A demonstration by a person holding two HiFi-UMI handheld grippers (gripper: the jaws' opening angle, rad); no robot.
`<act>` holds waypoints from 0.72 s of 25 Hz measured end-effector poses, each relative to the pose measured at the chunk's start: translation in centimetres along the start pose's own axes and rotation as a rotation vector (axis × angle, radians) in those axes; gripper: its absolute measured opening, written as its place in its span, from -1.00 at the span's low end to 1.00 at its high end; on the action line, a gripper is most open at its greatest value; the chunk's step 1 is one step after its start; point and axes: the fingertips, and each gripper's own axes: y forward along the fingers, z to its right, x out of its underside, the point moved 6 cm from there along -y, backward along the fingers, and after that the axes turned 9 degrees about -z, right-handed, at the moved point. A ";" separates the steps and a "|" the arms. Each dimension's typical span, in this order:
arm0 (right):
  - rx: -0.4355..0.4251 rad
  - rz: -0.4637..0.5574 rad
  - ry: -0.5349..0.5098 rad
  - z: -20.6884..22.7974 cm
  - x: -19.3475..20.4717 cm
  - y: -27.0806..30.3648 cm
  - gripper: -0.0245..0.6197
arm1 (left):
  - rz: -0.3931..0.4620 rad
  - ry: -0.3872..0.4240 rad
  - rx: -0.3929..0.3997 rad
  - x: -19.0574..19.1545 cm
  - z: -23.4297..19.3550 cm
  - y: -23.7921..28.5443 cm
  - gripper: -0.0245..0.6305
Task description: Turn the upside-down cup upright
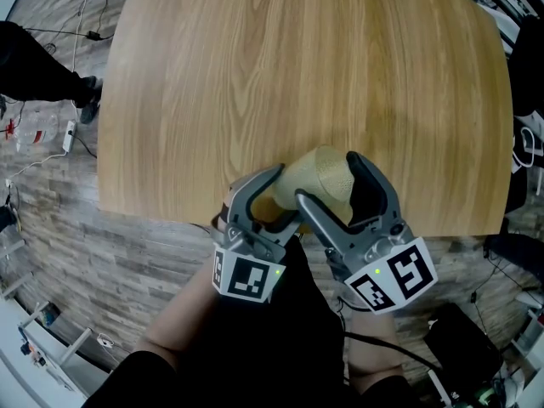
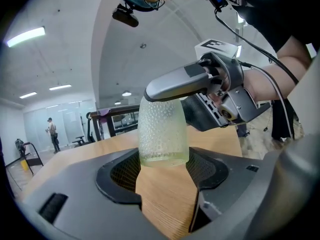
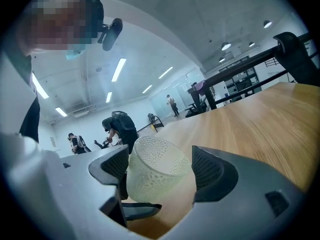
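One cup (image 1: 316, 175), two grippers, one wooden table (image 1: 297, 58) — the dimpled, see-through cup sits at the table's near edge. The left gripper (image 1: 276, 198) and right gripper (image 1: 330, 181) meet at an angle, wrists side by side, both clamped on the cup. Only the left gripper view shows a right-gripper finger lying across the cup's far end.

my cup (image 1: 321, 175) is pale yellow-green and see-through, dotted all over; the table (image 1: 297, 75) is light tan wood with streaky grain.
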 end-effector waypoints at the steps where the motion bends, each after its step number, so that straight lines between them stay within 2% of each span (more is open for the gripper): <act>1: 0.005 0.005 0.011 0.3 0.1 0.0 0.30 | -0.002 0.002 0.001 0.0 0.0 0.1 -0.04; 8: 0.064 0.002 0.042 1.9 0.6 0.0 0.30 | -0.031 -0.005 0.006 0.5 -0.1 0.5 -0.04; 15: 0.136 0.003 -0.030 1.8 1.0 -0.2 0.26 | -0.069 -0.003 0.000 1.5 -0.4 0.7 -0.04; 16: 0.168 0.011 -0.055 1.7 0.8 -0.5 0.11 | -0.073 -0.005 0.000 1.4 -0.4 0.7 -0.04; 17: 0.212 0.026 -0.083 1.6 0.5 -1.0 -0.27 | -0.077 -0.007 -0.001 1.2 -0.4 0.7 -0.04; 18: 0.249 0.039 -0.110 1.4 0.2 -1.4 -0.77 | -0.079 -0.012 -0.001 1.1 -0.4 0.7 -0.04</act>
